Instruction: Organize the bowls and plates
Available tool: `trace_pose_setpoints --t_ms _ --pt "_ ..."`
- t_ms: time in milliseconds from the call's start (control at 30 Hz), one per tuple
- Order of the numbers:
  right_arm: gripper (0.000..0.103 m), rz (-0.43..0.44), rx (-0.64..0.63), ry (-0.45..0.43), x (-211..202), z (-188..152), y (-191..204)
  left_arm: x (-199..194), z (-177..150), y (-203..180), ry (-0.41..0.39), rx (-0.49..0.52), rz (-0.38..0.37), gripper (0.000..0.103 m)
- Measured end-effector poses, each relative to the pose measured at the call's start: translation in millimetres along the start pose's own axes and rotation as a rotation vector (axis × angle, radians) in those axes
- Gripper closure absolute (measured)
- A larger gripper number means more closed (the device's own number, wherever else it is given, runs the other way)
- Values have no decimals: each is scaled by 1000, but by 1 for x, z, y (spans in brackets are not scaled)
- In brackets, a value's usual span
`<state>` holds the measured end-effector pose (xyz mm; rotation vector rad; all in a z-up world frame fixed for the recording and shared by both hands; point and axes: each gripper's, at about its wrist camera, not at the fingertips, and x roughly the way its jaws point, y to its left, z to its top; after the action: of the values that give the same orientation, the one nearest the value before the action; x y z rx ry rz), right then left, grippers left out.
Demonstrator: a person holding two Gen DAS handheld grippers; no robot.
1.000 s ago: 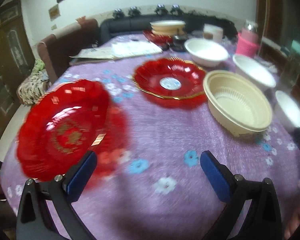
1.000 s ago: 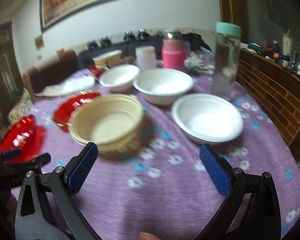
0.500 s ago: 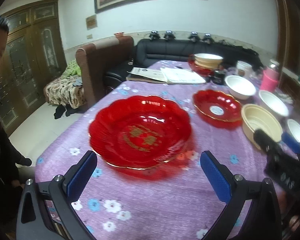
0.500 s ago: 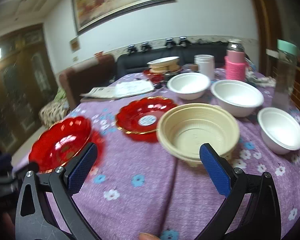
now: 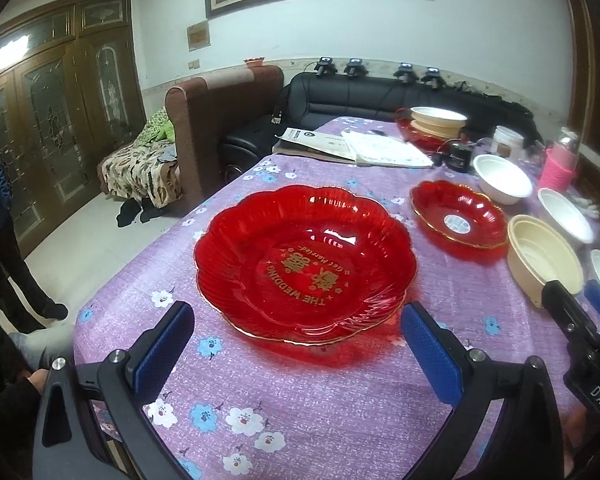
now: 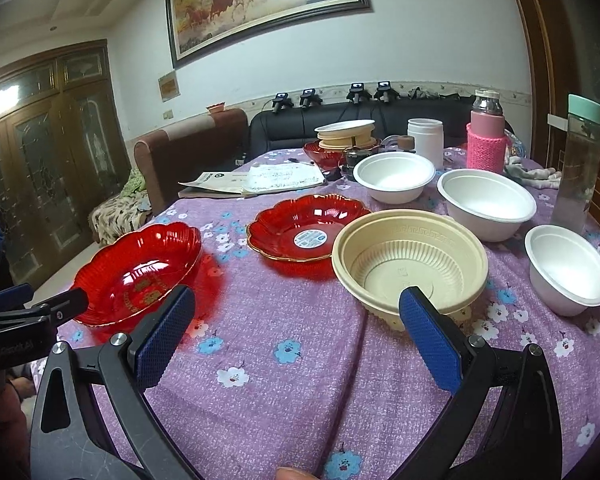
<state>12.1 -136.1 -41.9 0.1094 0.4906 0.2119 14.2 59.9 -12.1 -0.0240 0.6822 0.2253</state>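
Note:
A large red scalloped plate [image 5: 304, 264] with gold lettering lies on the purple flowered tablecloth, just ahead of my open left gripper [image 5: 298, 354]. Farther right sit a smaller red plate [image 5: 458, 218] with a round sticker and a cream ribbed bowl [image 5: 544, 256]. In the right wrist view the large red plate [image 6: 140, 276] is at the left, the smaller red plate [image 6: 306, 226] in the middle, and the cream bowl [image 6: 410, 264] just beyond my open right gripper [image 6: 296, 340]. Three white bowls [image 6: 486, 202] stand behind and to the right.
At the far end stand a stack of bowls on a red dish [image 6: 342, 136], papers [image 6: 260, 180], a white jar [image 6: 424, 140], a pink-sleeved bottle [image 6: 486, 140] and a tall clear bottle [image 6: 580, 164]. A person's legs [image 5: 4, 240] stand left of the table. Sofas lie beyond.
Both grippers have swung left across the table. The large red plate now lies centred in front of the left gripper; the right gripper's view has shifted from the white bowls to the cream bowl.

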Motion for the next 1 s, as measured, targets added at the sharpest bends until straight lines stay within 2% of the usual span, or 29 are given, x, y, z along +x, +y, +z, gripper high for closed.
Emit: trace_pose_setpoints --t_ms 1000 --pt "0 5 -12 2 1 -1 3 13 0 11 3 -28 23 0"
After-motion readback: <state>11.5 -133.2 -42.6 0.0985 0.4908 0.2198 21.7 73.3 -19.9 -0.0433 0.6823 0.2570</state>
